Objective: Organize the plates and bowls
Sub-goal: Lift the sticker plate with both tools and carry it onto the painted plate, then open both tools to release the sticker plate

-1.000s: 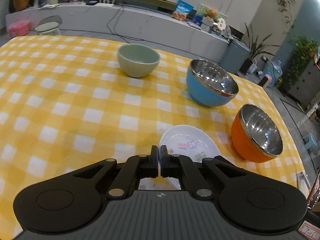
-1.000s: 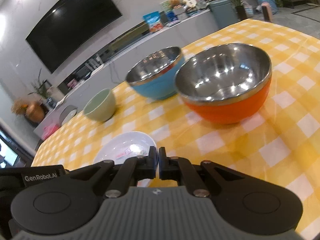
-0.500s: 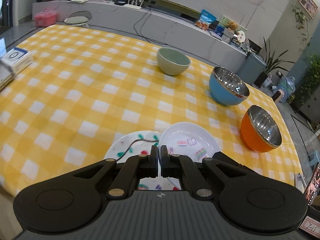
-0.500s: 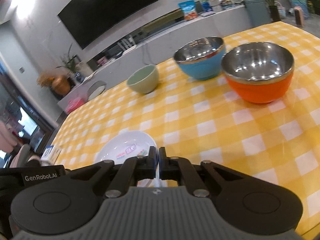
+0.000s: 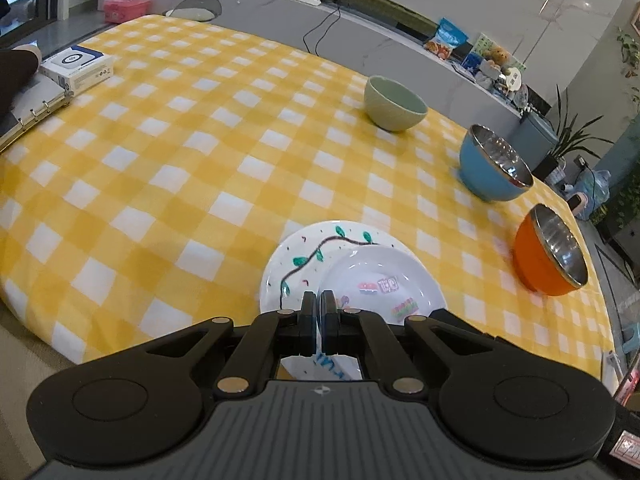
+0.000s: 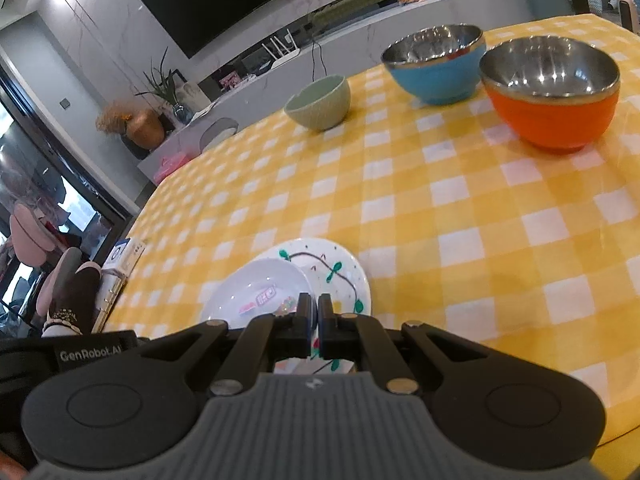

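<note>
Jaws pinched shut, seemingly empty, both pairs have drawn back; just ahead the small plate (image 5: 384, 284) now overlaps the vine plate (image 5: 304, 256), bowls (image 5: 396, 104) beyond unsorted.

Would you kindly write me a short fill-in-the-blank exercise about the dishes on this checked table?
1. The smaller white plate lies partly on top of the plate painted with a green ____.
2. The metal-lined bowl nearest the green bowl is coloured ____ outside.
3. The number of bowls standing on the yellow checked tablecloth is ____.
4. The bowl nearest the table's edge in the left wrist view is coloured ____ outside.

Missing words: vine; blue; three; orange
</note>
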Demonstrator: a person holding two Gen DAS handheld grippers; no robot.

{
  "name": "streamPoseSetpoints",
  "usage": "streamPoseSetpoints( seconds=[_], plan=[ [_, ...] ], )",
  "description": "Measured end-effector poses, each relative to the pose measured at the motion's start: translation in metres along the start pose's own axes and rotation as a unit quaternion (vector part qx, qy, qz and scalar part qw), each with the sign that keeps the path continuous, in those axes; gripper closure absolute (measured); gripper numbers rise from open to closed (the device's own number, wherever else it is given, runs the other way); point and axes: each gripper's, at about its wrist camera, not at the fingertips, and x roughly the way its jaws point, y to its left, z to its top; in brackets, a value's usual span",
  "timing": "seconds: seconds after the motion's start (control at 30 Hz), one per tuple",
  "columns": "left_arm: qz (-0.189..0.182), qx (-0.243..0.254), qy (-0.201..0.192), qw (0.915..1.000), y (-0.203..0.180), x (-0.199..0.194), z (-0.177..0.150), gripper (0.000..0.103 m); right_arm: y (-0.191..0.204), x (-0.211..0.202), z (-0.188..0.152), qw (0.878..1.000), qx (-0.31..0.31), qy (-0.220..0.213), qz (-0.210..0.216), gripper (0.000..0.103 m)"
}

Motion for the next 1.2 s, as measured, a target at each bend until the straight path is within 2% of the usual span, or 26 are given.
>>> streamPoseSetpoints(
  seconds=[0.3,0.7,0.77,0.83,0.93,1.03,1.2],
  plan=[
    [-0.004,-0.011,0.001,0.9999,0.009,0.014,-0.001,0.102,-0.008,0.016,0.002,1.000,0.010,0.003,0.014,0.103],
    [0.005,0.017,0.000,0.9998,0.004,0.025,-0.003,0.100,-0.008,0.025,0.001,1.000,-0.004,-0.001,0.006,0.102],
    [0.006,0.019,-0.003,0.9998,0.005,0.025,-0.004,0.095,-0.007,0.025,0.001,1.000,-0.008,-0.002,0.006,0.099],
    [0.007,0.018,-0.008,0.9998,0.005,0.024,-0.004,0.086,-0.005,0.024,0.000,1.000,-0.015,-0.005,0.004,0.099],
    [0.004,0.018,-0.015,0.9997,0.005,0.020,-0.002,0.075,-0.003,0.021,0.001,1.000,-0.026,-0.015,0.001,0.092],
    [0.003,0.017,-0.026,0.9995,0.006,0.016,0.000,0.073,-0.003,0.017,0.003,0.999,-0.027,-0.023,0.002,0.079],
    [-0.004,0.016,-0.042,0.9990,0.001,0.005,0.005,0.070,-0.002,0.008,0.009,0.999,-0.036,-0.037,-0.009,0.074]
  ],
)
